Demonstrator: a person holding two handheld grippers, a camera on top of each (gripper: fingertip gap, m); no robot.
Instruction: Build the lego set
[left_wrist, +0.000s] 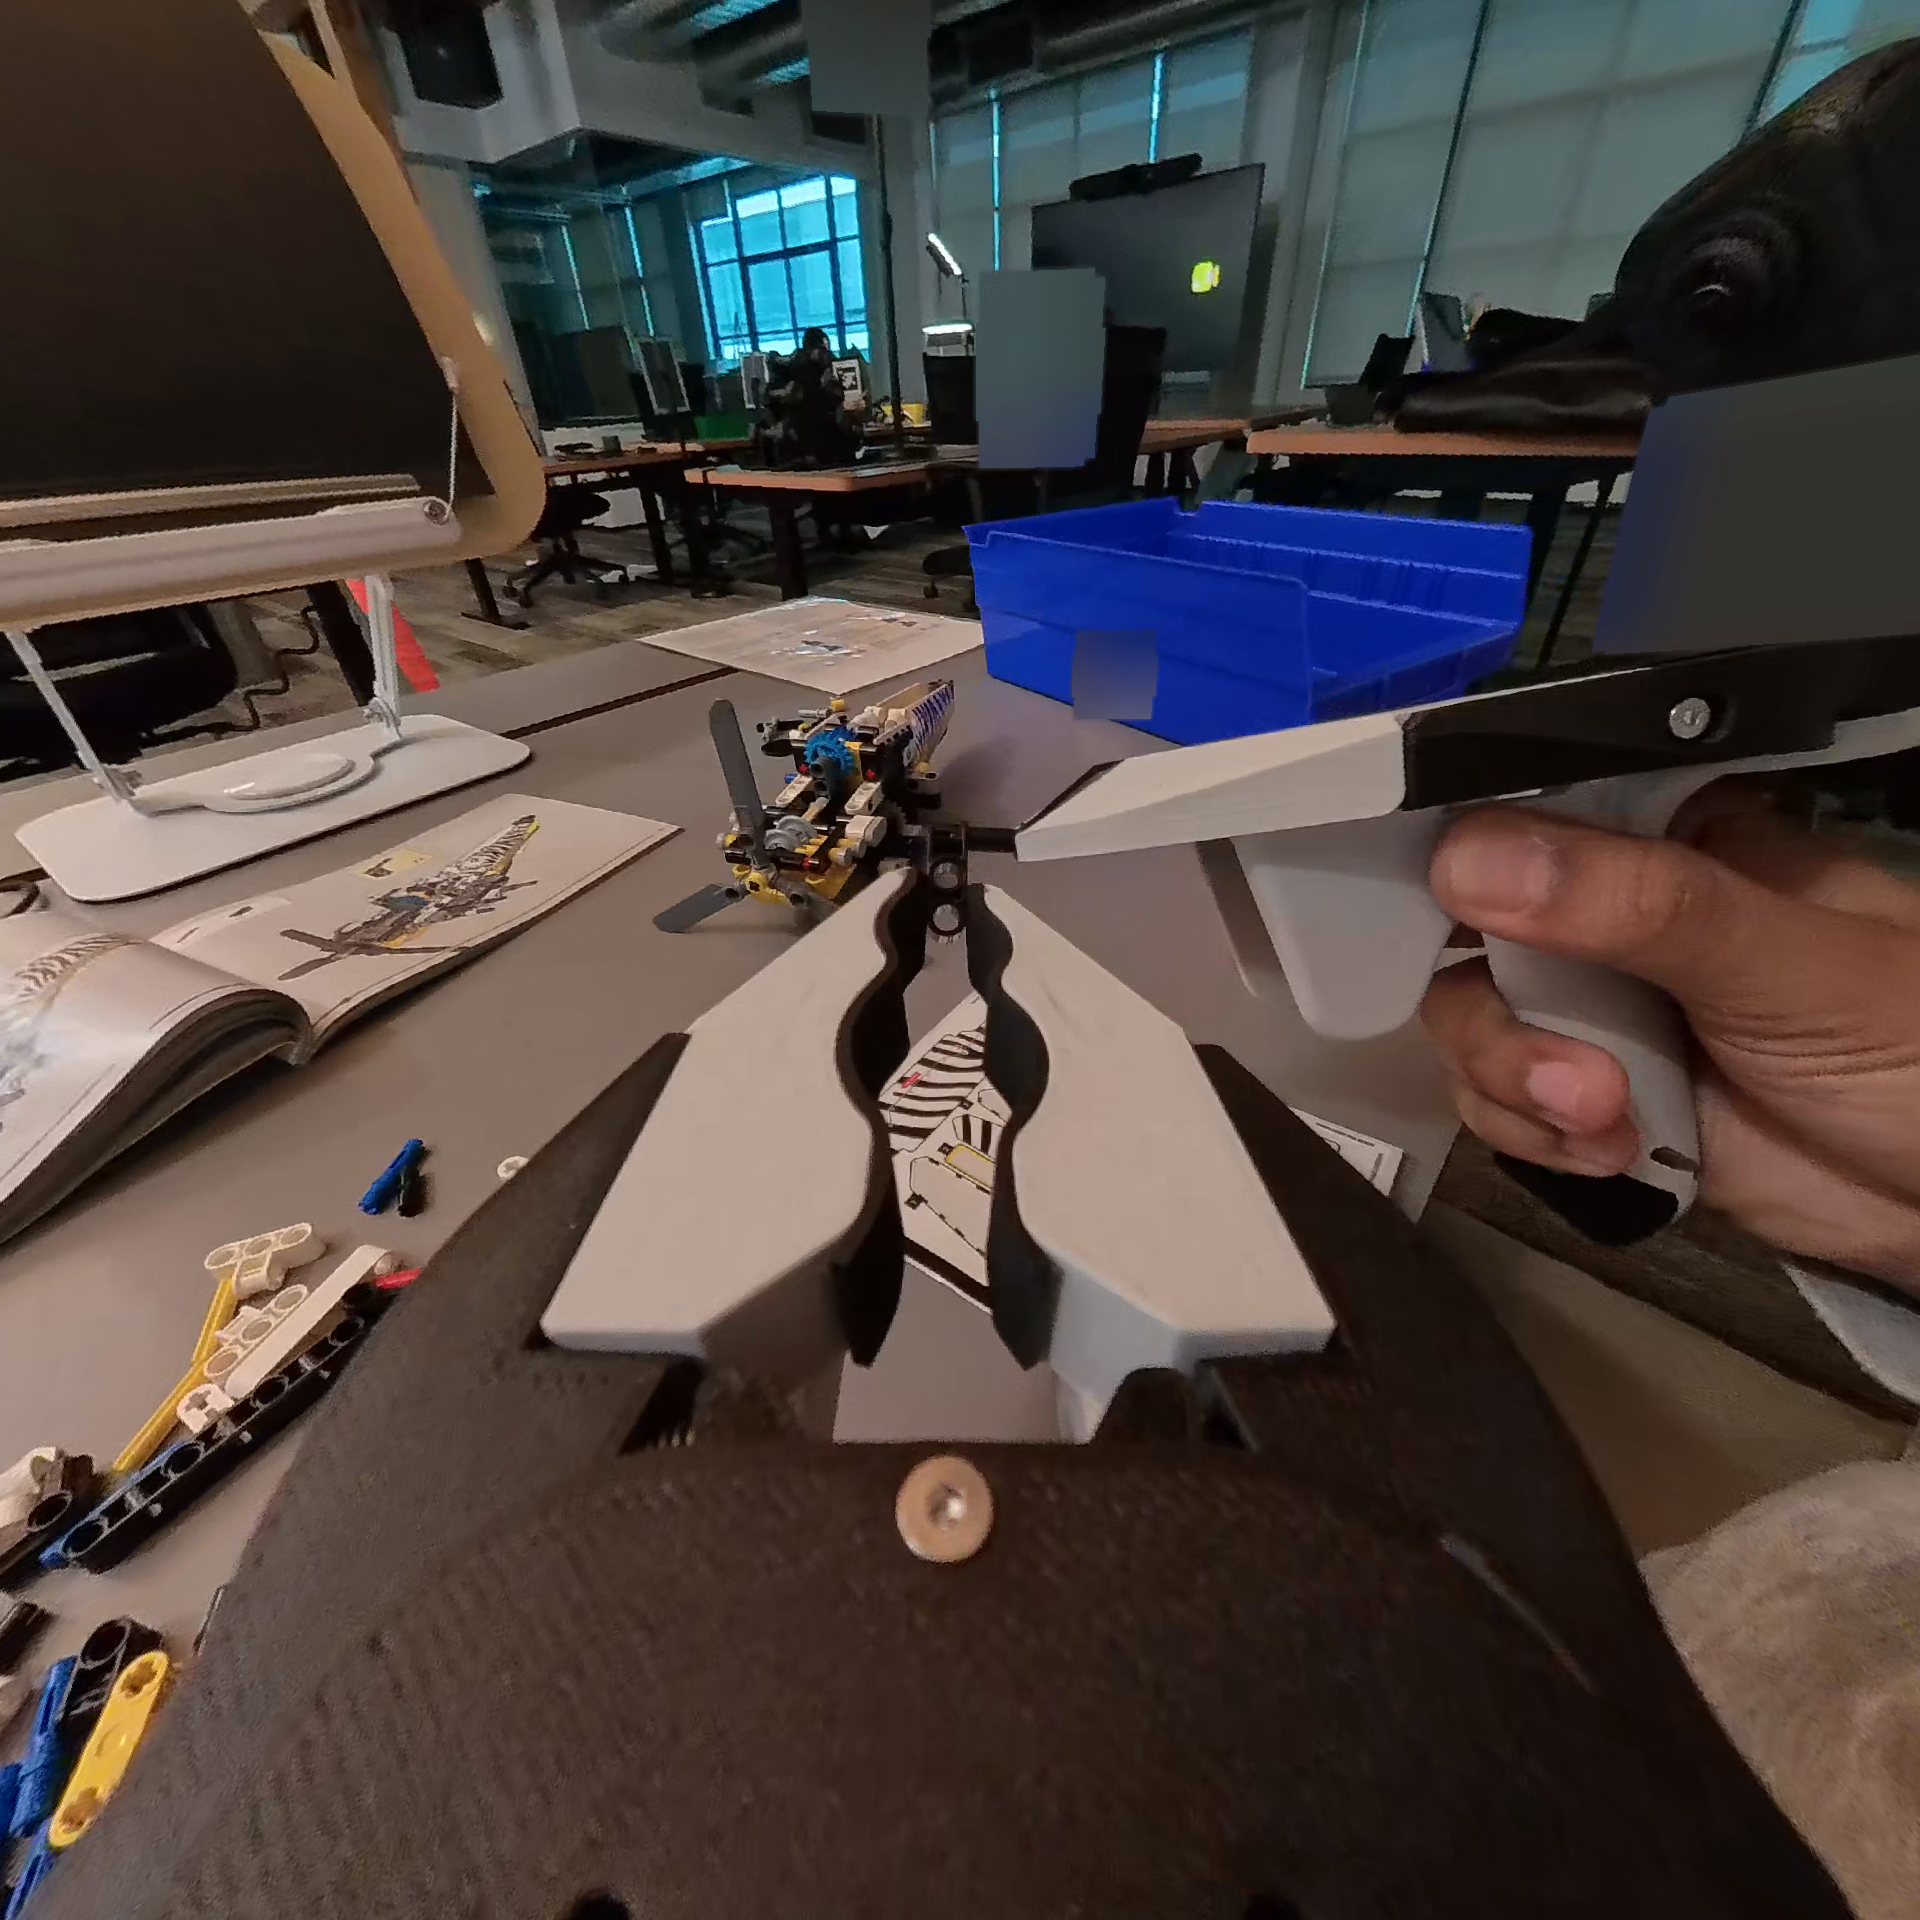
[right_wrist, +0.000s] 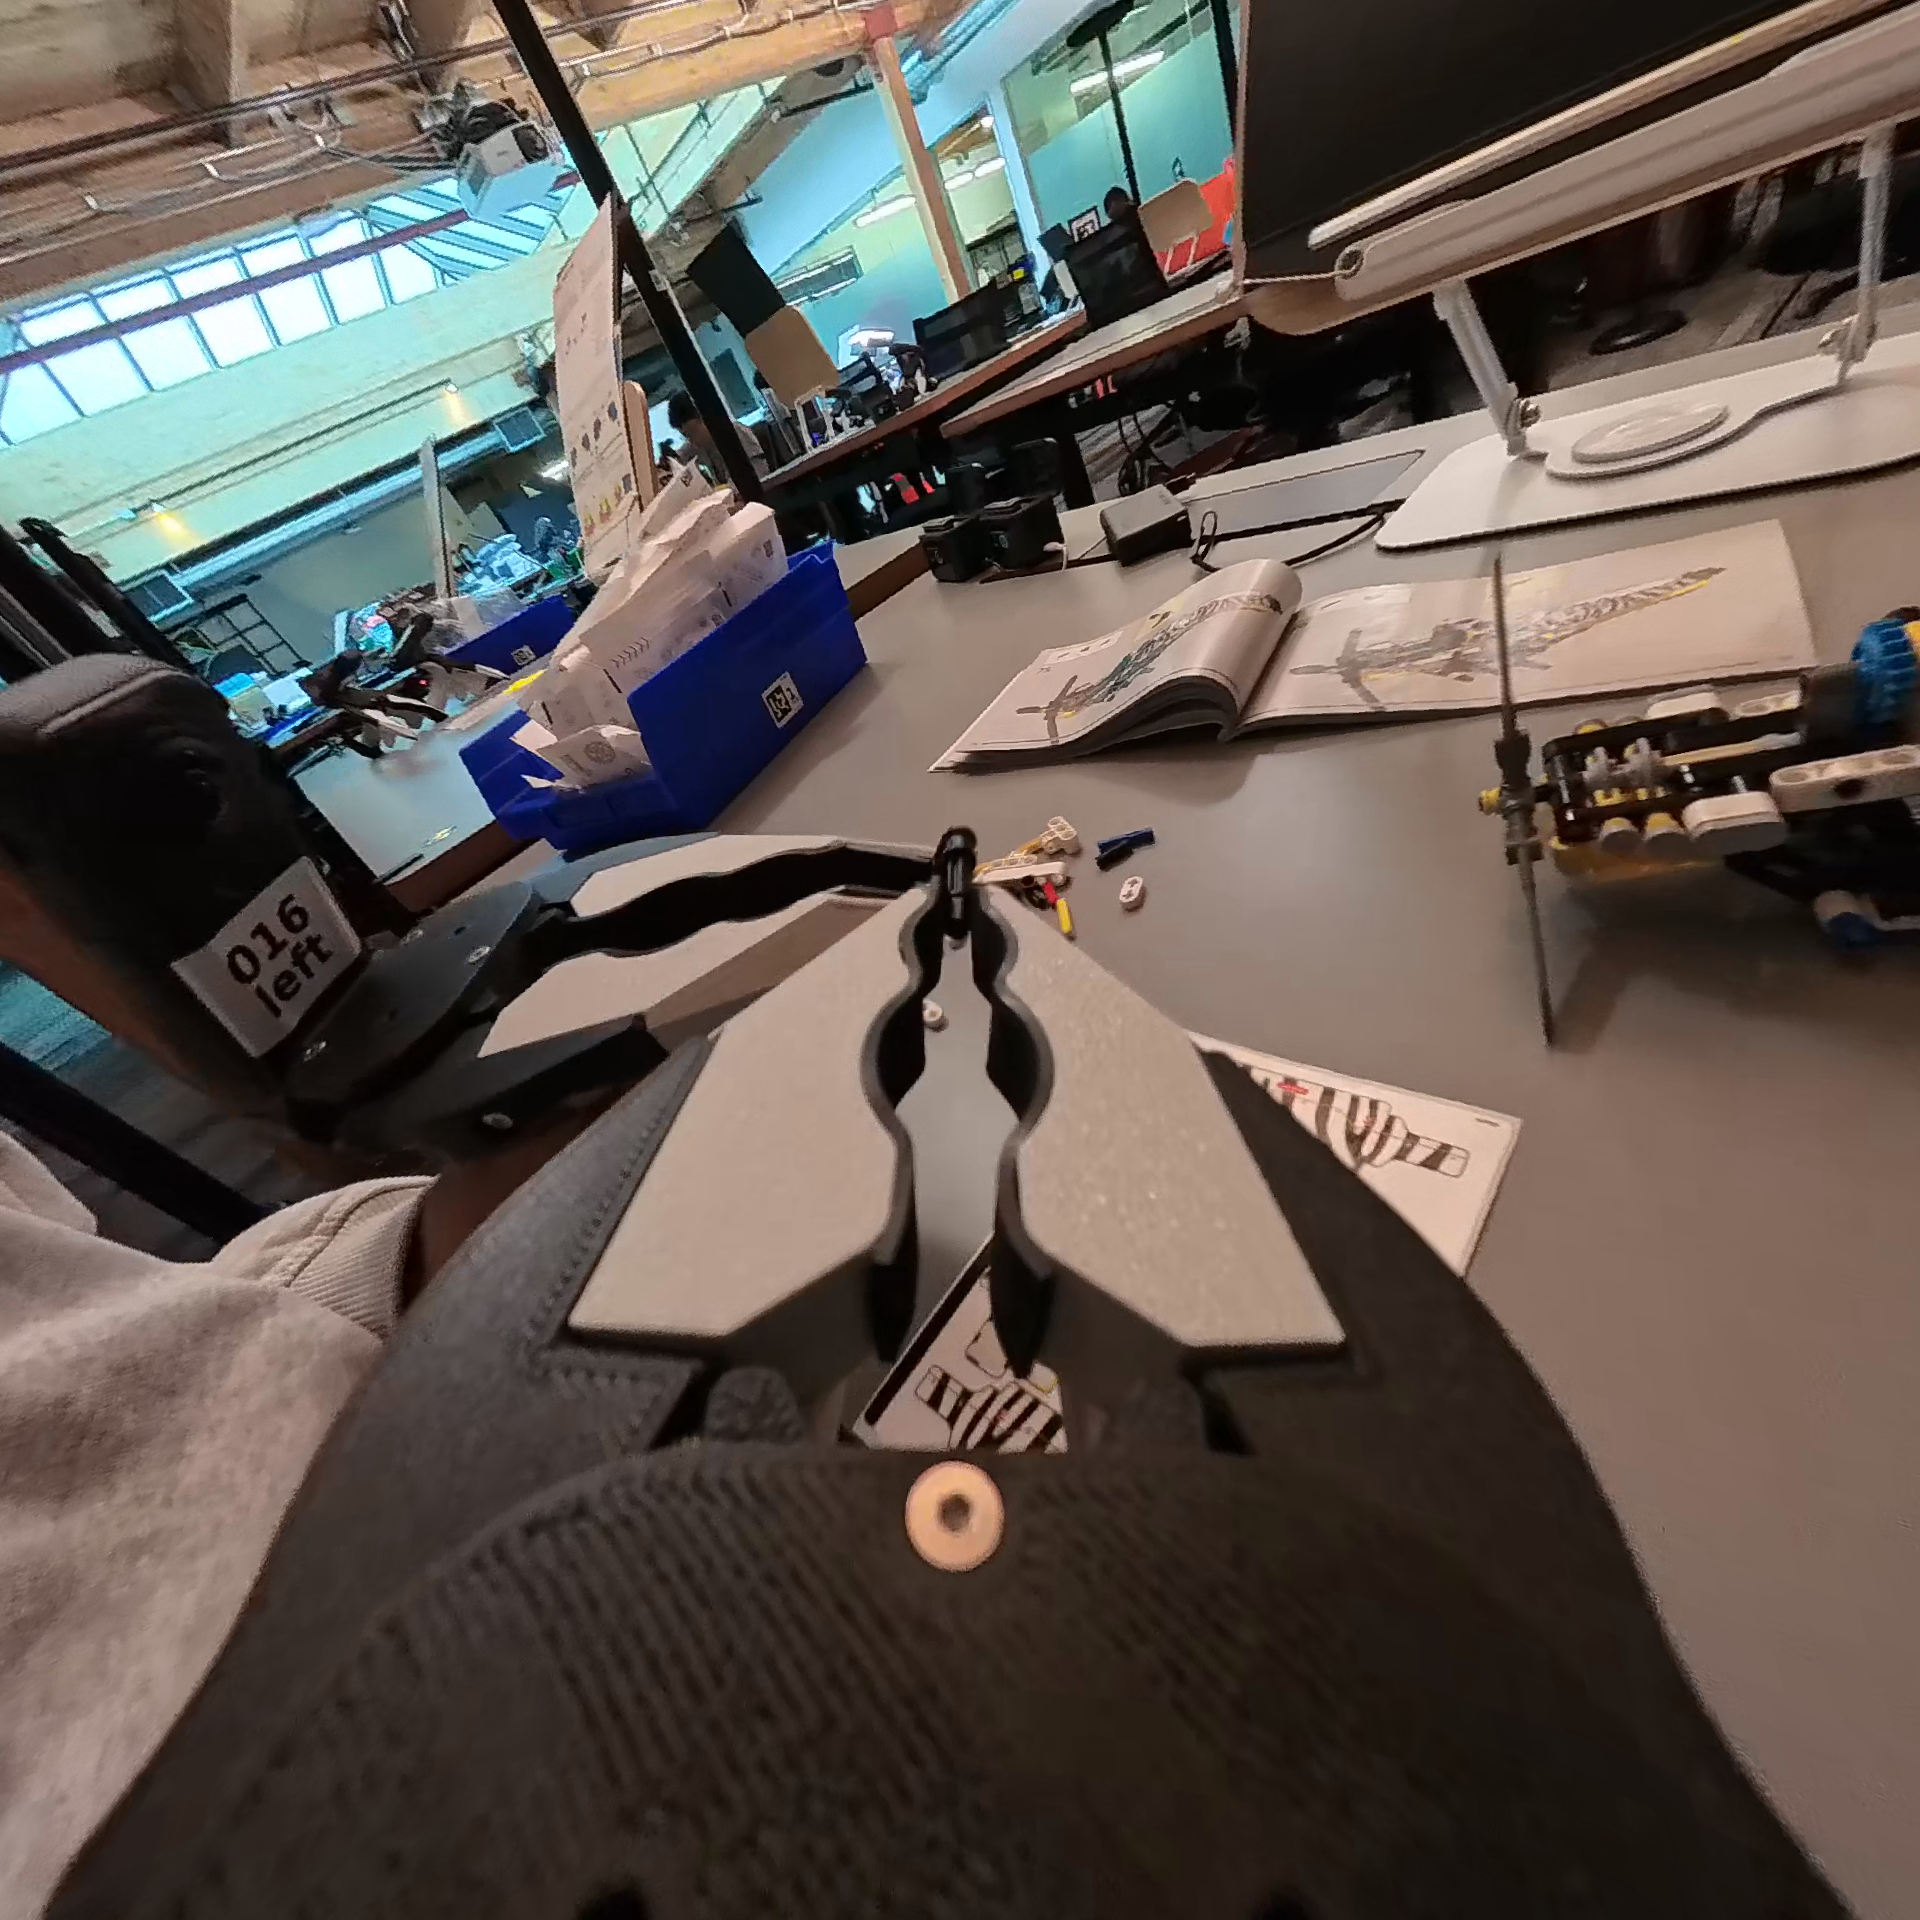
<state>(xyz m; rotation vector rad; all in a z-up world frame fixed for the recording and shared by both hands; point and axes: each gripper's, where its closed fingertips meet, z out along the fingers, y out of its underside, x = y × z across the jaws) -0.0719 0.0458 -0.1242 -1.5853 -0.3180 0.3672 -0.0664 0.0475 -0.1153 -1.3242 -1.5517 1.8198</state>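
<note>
My left gripper (left_wrist: 943, 902) is shut on a small black connector with holes (left_wrist: 945, 878), held above the table in front of the part-built Lego model (left_wrist: 831, 800). My right gripper (left_wrist: 1023, 836) comes in from the right, shut on a short black pin (left_wrist: 987, 831) whose end meets the connector. In the right wrist view, my right gripper (right_wrist: 954, 894) is shut on the black piece (right_wrist: 954, 854), and the left gripper (right_wrist: 920, 868) reaches it from the left. The model (right_wrist: 1704, 790), with a grey propeller blade, stands to the right.
Loose Lego parts (left_wrist: 260, 1340) (right_wrist: 1060, 862) lie on the grey table. An open instruction booklet (left_wrist: 312, 935) (right_wrist: 1351, 655), a sticker sheet (left_wrist: 945, 1132) (right_wrist: 1371, 1153), a monitor stand (left_wrist: 270, 779) (right_wrist: 1662, 457) and blue bins (left_wrist: 1247, 613) (right_wrist: 675, 696) are around. Both grippers' tips are close together, under 4 cm apart.
</note>
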